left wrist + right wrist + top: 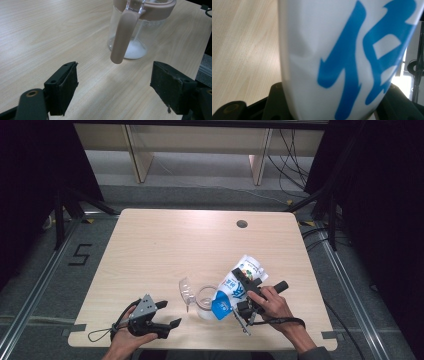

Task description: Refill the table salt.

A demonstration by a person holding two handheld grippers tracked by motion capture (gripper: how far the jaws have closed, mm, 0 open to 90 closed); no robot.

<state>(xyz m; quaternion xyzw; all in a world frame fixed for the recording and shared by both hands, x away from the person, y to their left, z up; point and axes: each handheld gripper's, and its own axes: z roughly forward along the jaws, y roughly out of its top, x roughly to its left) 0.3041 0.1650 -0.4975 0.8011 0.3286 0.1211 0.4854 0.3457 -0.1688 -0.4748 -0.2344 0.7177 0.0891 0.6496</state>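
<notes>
right gripper [246, 296] is clamped on a white-and-blue pouch [239, 285], jaws on either side of its body, pouch tipped over a clear jug [204, 301] near the front edge of the table [165, 245], a bit right of centre. pouch long axis runs diagonal in the high view: one end up and away to the right, lower end down at the jug mouth. jug stands upright, pinkish rim and handle [123, 37], some white stuff in the bottom; its clear lid [186, 291] hangs open on the left side. left gripper [162, 315] is open with nothing between the jaws, sitting near the front left edge, well apart from the jug, pointed toward the handle. back half and left side of the table are bare wood apart from a cable hole [242, 224] far right. right gripper view: pouch blocks almost everything, jaw tips hidden behind it, print too close to read. can't tell if anything is pouring.
</notes>
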